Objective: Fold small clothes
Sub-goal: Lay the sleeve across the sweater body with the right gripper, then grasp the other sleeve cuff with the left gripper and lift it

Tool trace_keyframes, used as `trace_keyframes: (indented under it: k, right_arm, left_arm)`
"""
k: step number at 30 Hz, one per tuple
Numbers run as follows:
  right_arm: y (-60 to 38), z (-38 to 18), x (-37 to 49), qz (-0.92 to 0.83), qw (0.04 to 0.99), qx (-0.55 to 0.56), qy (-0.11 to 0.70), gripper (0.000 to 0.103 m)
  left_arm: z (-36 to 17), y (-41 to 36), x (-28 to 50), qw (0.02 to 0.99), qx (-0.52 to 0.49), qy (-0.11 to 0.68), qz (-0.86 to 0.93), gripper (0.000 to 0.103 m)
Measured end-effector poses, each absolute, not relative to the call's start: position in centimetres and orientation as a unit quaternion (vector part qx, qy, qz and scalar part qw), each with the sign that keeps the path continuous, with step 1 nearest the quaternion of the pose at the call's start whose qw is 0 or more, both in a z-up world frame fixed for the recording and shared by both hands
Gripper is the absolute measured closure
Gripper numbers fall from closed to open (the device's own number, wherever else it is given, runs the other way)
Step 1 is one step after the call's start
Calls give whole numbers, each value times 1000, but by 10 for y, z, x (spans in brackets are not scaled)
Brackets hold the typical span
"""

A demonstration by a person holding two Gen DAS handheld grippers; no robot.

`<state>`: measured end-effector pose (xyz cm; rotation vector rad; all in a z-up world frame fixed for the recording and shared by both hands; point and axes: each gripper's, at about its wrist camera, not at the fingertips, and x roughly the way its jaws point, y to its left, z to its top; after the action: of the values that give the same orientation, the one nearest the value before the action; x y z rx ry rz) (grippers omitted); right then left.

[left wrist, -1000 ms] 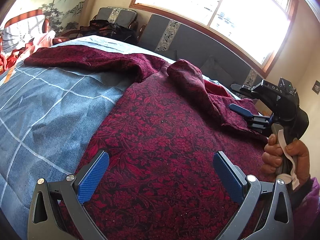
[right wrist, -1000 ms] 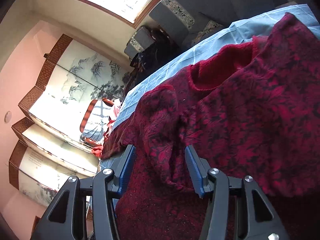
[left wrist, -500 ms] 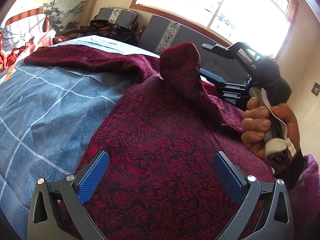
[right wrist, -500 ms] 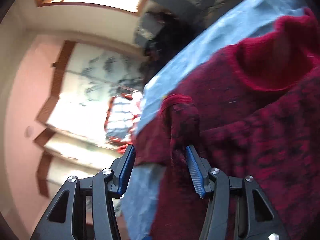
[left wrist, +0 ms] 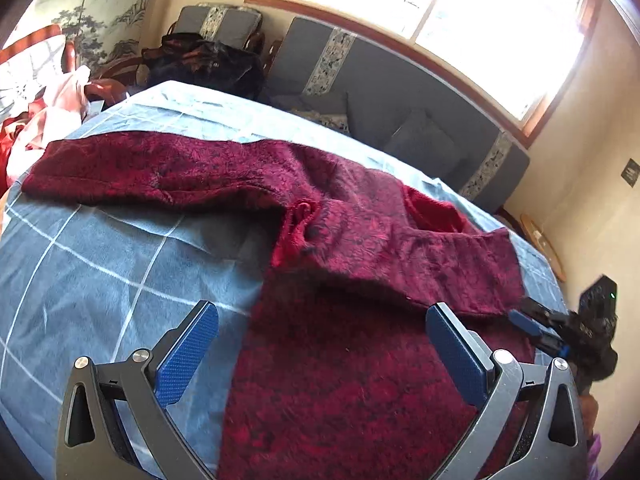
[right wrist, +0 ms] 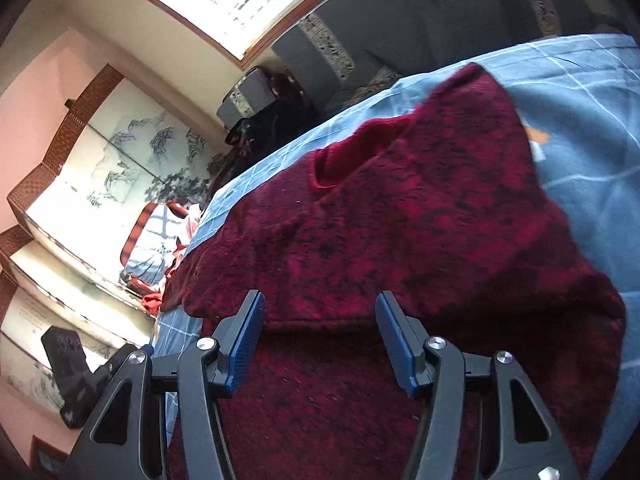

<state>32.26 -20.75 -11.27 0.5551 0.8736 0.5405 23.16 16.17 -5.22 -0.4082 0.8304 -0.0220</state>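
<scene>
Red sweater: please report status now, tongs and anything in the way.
Left tongs open, empty. Right tongs opening, just released the sleeve. Red sweater on blue sheet, one sleeve folded across, other still outstretched. Nothing in the way.

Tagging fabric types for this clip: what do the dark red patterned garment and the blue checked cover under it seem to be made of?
Dark red patterned garment: probably a fuzzy knit or fleece; its surface looks napped and matte. Blue checked cover: likely thin woven cotton, flat with fine creases.

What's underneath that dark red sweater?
The red sweater lies on a blue checked sheet. Its folded-over sleeve covers part of the body; whatever lies beneath the sheet is hidden.
</scene>
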Motion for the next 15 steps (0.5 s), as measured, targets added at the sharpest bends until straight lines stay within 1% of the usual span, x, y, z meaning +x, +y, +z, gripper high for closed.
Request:
trace_keyframes:
  k: [2, 3, 4, 6, 7, 8, 9, 10, 11, 13, 14, 15]
  right_arm:
    - [-227, -120, 317, 244, 832, 274, 415, 47]
    - [-236, -126, 315, 238, 831, 281, 417, 46]
    - [-242, -131, 313, 235, 829, 287, 419, 46]
    - [-252, -137, 312, 232, 825, 299, 419, 46]
    - [-256, -138, 312, 232, 825, 303, 417, 46]
    - [-259, -139, 313, 234, 823, 309, 415, 46]
    - [-262, -140, 313, 236, 821, 316, 412, 46]
    - [-265, -142, 313, 237, 820, 321, 410, 46]
    - [-267, -144, 313, 236, 819, 326, 408, 46]
    - [-271, -148, 312, 240, 815, 337, 406, 45]
    - [-274, -150, 312, 242, 810, 347, 406, 45]
    - [-276, -153, 312, 245, 805, 356, 406, 45]
  left_arm:
    - [-62, 170, 256, 879, -201, 433, 2, 1]
    - [-67, 174, 264, 872, -214, 440, -1, 5]
    - [-72, 177, 272, 864, -233, 446, -9, 13]
    - [-83, 179, 283, 849, -256, 462, -19, 19]
    - [-89, 180, 289, 843, -258, 472, -19, 25]
    - [-94, 178, 295, 840, -251, 481, -12, 33]
    - [-99, 175, 302, 836, -242, 493, -5, 58]
    - [-104, 171, 307, 830, -238, 504, -4, 64]
    - [-103, 168, 309, 835, -234, 499, 0, 65]
    - [-96, 160, 311, 849, -215, 483, 3, 78]
    - [-91, 156, 313, 856, -203, 476, -1, 82]
    - [-85, 153, 314, 862, -201, 465, -13, 83]
